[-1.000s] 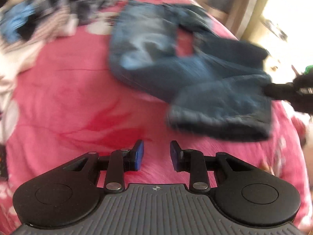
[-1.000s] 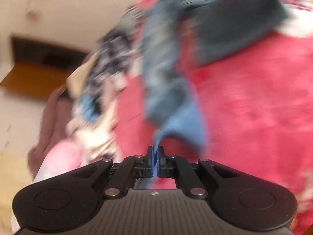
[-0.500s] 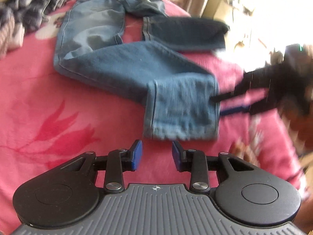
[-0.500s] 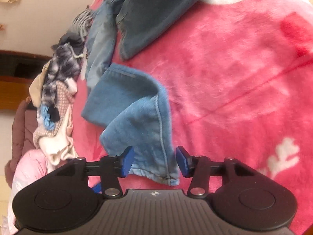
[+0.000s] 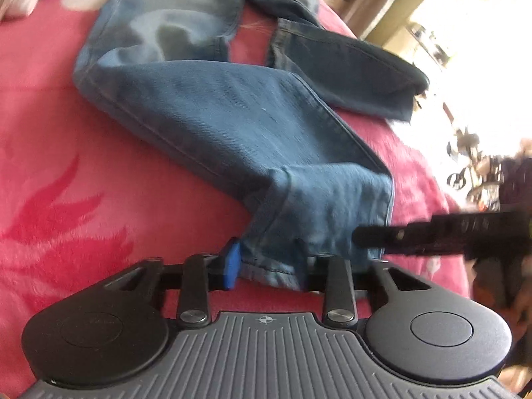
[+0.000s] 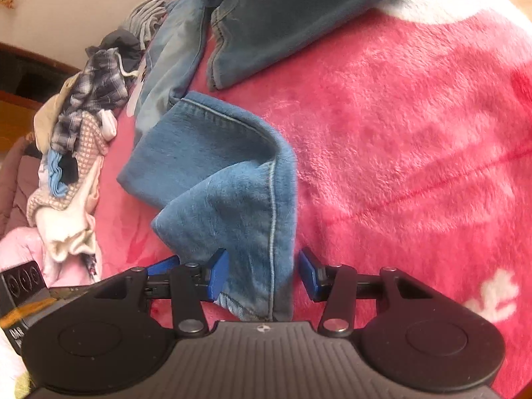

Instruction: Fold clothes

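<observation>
A pair of blue jeans (image 5: 232, 113) lies spread on a bed covered with a pink blanket (image 5: 66, 173), one leg folded back on itself so that its hem end lies at the near edge of the garment. The left gripper (image 5: 266, 266) sits at that hem with its jaws parted around the cloth, the denim lying between them but not pinched. The right gripper (image 6: 264, 274) is at the same hem end from the other side; its jaws stand wide apart, with the folded leg lying between the blue pads (image 6: 219, 274) and no clamping visible. In the left wrist view the right gripper shows as a dark blurred bar just beside the hem. The other, darker leg lies beyond the folded one. Past the waist end of the jeans, a heap of mixed clothes (image 6: 83, 126) rests on the blanket.
</observation>
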A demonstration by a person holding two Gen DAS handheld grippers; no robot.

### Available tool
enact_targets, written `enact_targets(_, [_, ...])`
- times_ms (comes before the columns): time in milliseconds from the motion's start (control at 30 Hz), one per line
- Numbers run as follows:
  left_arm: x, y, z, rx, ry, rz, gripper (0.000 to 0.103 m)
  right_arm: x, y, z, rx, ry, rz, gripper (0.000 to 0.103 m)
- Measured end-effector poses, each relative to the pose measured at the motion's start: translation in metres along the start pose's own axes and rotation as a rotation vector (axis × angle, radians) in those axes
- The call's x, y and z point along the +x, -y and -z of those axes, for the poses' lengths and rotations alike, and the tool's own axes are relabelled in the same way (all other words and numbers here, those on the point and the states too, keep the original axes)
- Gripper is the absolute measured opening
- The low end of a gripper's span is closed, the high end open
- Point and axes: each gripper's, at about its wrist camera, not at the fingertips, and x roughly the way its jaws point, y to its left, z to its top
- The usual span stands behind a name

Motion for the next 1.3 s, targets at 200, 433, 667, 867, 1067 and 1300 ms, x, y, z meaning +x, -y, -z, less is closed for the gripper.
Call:
enact_targets(200, [-0.023, 0.007, -0.002, 0.034, -0.001, -0.01, 0.0, -0.001, -0.022, 0.003, -0.113, 0.009, -0.014, 0.008])
enact_targets(433, [-0.145, 0.027, -0.008, 0.234, 0.082, 0.18, 0.0, -0.035, -0.06, 0.007, -0.155, -0.088, -0.203, 0.005])
enact_targets(667, [-0.178, 0.009, 0.03, 0.301, -0.016, 0.222, 0.0, -0.025, -0.095, 0.05, -0.306, -0.397, -0.359, 0.005])
enact_targets(867, [-0.13, -0.045, 0.033, 0.069, -0.196, 0.189, 0.011, 0.006, -0.083, 0.074, -0.282, -0.565, -0.258, 0.005])
enact_targets(1067, [-0.106, -0.058, 0.041, 0.035, -0.272, 0.18, 0.024, 0.015, -0.107, 0.093, -0.455, -0.639, -0.188, 0.005])
enact_targets(1300, [-0.077, -0.043, 0.051, 0.12, -0.377, 0.104, 0.026, 0.063, -0.094, 0.12, -0.465, -0.847, 0.013, 0.006])
